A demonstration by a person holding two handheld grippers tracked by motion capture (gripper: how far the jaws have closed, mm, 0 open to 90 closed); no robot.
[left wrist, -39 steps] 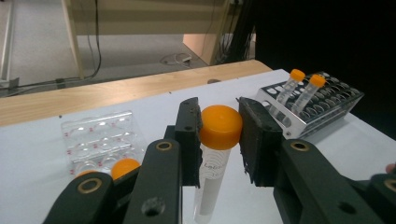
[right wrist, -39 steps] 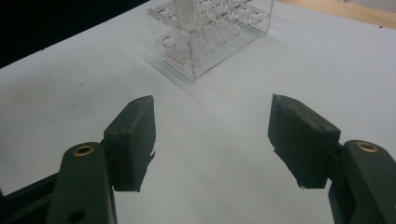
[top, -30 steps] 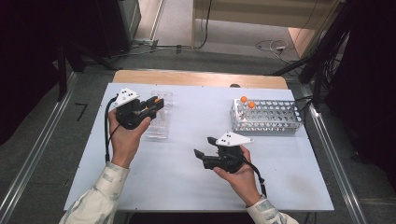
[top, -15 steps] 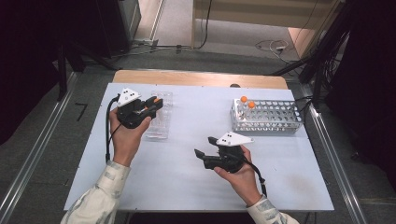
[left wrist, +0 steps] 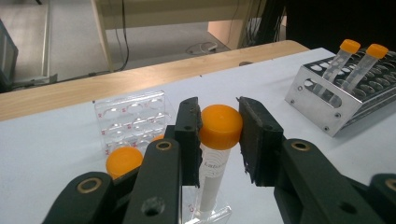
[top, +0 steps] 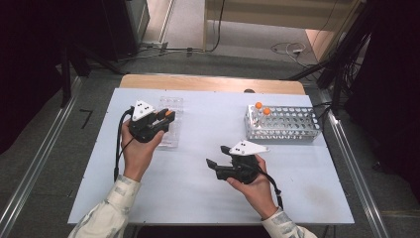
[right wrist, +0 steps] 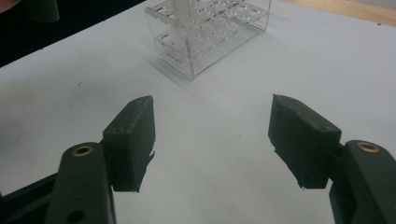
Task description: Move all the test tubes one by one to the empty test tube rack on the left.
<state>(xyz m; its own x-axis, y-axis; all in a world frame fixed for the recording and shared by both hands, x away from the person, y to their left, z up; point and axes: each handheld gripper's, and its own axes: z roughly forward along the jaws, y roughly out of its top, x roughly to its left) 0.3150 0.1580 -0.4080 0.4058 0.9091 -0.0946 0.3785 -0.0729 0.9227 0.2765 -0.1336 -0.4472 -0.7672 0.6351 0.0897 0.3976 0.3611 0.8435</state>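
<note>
My left gripper is shut on the orange cap of a clear tube. The tube stands upright with its lower end in the clear plastic rack at the table's left. Another orange cap sits in that rack just left of the jaws. My right gripper hovers low over the bare table near the front middle, open, nothing between its fingers. It points toward the clear rack.
A metal tube rack stands at the right rear with two orange-capped tubes at its left end. A wooden strip borders the table's far edge. Bare white table lies between the racks.
The left gripper has shifted slightly toward the near side with the tube still in its jaws. The right gripper has kept still.
</note>
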